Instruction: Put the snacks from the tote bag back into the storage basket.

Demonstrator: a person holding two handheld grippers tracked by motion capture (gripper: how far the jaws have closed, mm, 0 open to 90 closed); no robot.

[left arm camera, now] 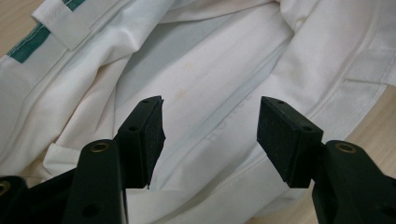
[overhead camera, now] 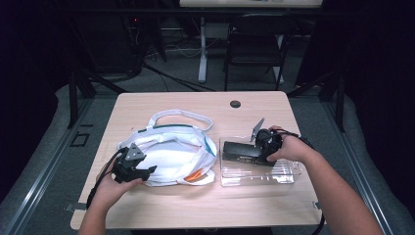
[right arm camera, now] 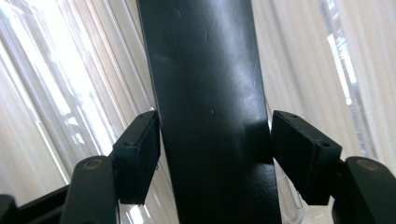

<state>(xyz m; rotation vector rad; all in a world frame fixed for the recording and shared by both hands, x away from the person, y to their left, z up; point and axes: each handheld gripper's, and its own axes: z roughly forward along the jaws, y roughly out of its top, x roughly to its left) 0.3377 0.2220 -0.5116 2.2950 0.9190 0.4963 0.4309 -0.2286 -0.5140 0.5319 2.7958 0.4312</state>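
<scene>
While the left gripper hovers with jaws apart over the white bag, the right gripper straddles a black case.

Its pads stand just clear of the case, which lies in a clear plastic tray near the table's right edge; the bag lies left of centre.

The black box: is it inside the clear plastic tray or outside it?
Inside. The black box lies within the clear plastic tray, whose transparent walls surround it on the wooden table.
</scene>
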